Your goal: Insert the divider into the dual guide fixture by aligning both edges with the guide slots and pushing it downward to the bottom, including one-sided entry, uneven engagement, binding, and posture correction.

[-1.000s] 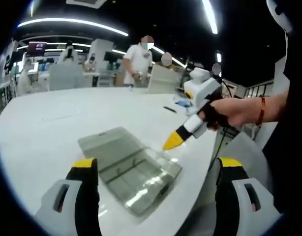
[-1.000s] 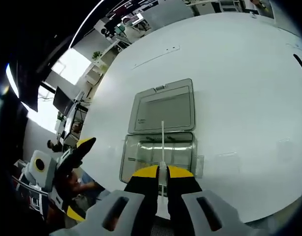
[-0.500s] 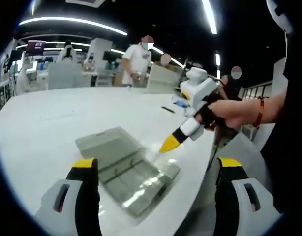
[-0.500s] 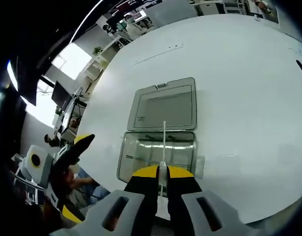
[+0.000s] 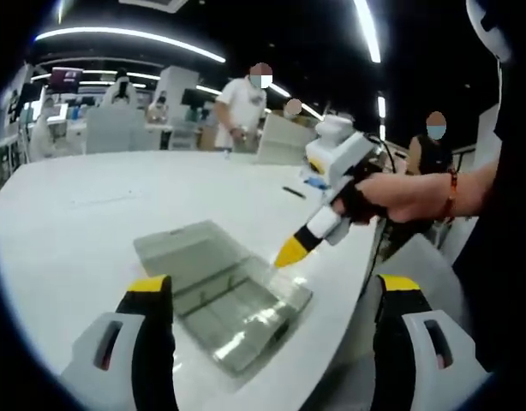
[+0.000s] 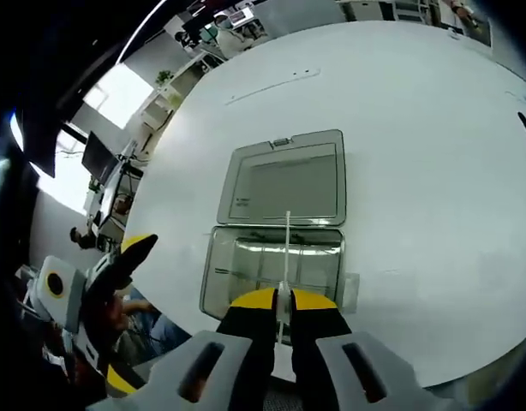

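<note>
A clear plastic box, the guide fixture (image 6: 246, 270), lies on the white table (image 6: 417, 171) with its lid (image 6: 284, 180) folded open flat behind it. My right gripper (image 6: 276, 299) is shut on the thin clear divider (image 6: 286, 244), seen edge-on as a pale line over the box's middle. In the left gripper view the fixture (image 5: 233, 312) and lid (image 5: 182, 244) sit between my open left gripper (image 5: 275, 284) fingers, and the right gripper (image 5: 293, 250), held by a hand (image 5: 400, 193), hovers at the box's far right edge. Whether the divider touches the slots is unclear.
The table's curved edge (image 5: 349, 282) runs close to the box. A black pen (image 5: 295, 192) lies farther back on the table. The left gripper (image 6: 117, 274) hangs off the table edge at left. People (image 5: 242, 107) and desks stand in the background.
The right gripper has drifted slightly left and up over the box, still holding the divider. The left gripper stays open; both views shifted a little.
</note>
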A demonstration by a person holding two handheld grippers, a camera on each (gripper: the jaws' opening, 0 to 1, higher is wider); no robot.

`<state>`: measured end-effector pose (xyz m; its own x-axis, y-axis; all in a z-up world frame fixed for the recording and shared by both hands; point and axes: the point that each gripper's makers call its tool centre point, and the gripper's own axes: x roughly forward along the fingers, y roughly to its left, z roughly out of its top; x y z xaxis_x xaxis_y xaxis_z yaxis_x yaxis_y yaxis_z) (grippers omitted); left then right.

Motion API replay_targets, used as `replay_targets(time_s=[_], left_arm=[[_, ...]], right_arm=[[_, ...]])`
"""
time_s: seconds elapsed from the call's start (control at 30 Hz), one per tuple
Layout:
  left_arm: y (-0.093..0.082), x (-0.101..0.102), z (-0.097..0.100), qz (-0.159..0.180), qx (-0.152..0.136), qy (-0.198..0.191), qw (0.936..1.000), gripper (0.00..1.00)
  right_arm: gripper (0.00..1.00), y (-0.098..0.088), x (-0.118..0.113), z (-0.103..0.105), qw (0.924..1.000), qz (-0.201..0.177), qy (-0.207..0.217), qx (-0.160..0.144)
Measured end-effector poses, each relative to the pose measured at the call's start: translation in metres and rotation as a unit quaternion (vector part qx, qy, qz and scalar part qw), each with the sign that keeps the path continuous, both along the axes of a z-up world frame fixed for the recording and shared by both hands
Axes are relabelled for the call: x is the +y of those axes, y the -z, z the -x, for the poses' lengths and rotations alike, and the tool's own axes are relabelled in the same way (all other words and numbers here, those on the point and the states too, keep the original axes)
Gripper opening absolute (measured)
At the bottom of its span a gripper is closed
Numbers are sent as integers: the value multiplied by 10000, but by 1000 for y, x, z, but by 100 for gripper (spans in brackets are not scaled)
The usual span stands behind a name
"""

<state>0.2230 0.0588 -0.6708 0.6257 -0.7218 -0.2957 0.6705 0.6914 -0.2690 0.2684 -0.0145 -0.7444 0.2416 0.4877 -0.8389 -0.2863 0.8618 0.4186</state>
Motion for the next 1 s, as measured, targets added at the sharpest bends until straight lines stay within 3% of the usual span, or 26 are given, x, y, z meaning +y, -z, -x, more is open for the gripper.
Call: replay_targets(time_s=[1.0], left_arm=[[3, 7, -2, 80, 78, -63, 9999, 95]], right_arm=[[0, 7, 6, 4, 9999, 98, -61, 48]])
